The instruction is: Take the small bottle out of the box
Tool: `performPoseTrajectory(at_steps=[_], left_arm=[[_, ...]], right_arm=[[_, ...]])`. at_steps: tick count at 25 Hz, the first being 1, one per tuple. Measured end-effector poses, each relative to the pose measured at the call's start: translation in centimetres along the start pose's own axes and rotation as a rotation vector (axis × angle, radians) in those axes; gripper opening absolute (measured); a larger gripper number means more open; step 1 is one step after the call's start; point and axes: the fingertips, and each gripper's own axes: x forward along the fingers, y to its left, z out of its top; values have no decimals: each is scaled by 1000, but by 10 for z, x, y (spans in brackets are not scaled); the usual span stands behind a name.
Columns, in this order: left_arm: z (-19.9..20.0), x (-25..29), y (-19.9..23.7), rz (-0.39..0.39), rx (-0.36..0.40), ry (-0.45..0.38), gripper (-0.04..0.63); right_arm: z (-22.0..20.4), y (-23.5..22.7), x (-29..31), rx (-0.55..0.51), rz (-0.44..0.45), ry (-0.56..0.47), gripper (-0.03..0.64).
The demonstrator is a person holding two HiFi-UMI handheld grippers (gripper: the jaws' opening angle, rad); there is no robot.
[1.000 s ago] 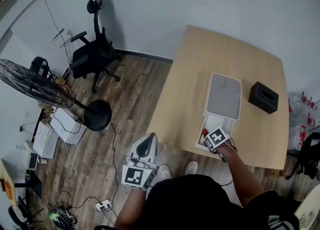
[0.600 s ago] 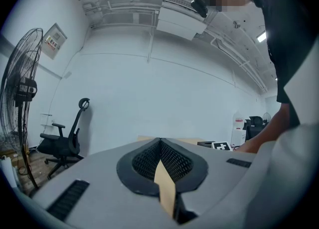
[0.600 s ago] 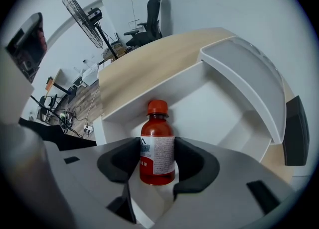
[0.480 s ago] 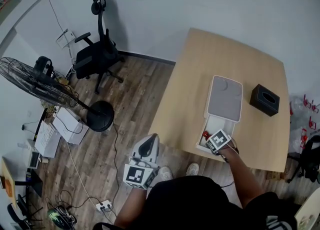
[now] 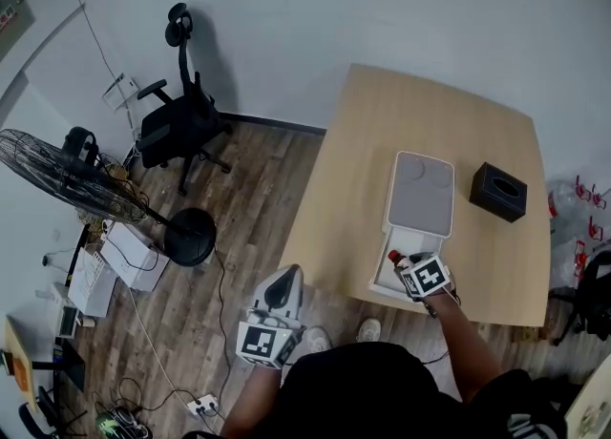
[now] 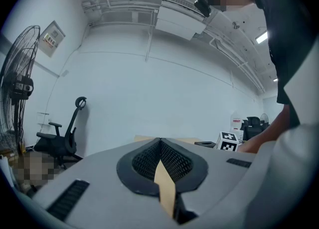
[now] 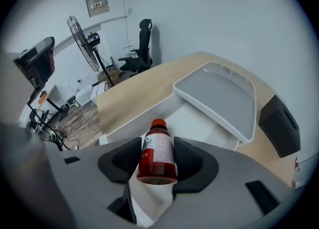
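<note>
Now my right fingers [image 7: 192,159], just tightening, grip the small red bottle [image 7: 158,153] over the box [image 7: 199,118]; left fingers [image 6: 142,161] together, empty.

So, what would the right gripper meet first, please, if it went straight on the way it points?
Probably the floor of the open white box, past the small red bottle on which the jaws of the right gripper have just been closing; depth unclear.

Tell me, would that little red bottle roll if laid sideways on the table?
Probably: the small bottle looks round-bodied, so on its side it could roll on the smooth table. Standing, it seems narrow and tall, so a nudge might tip it. Its walls look stiff, with no visible denting.
</note>
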Motion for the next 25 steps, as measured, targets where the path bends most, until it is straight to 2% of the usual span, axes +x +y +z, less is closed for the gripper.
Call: performPoseTrajectory(at_steps=[5, 12, 18, 25], left_arm=[[-2, 3, -8, -15, -9, 8, 11], [-6, 7, -15, -34, 6, 11, 11], [-10, 7, -18, -46, 14, 20, 11], [-4, 12, -22, -58, 16, 18, 10]], right_arm=[[10, -1, -19, 40, -13, -105, 215], [38, 1, -52, 165, 18, -308, 213], [71, -2, -94, 214, 7, -574, 215], [115, 9, -156, 157, -31, -896, 215]])
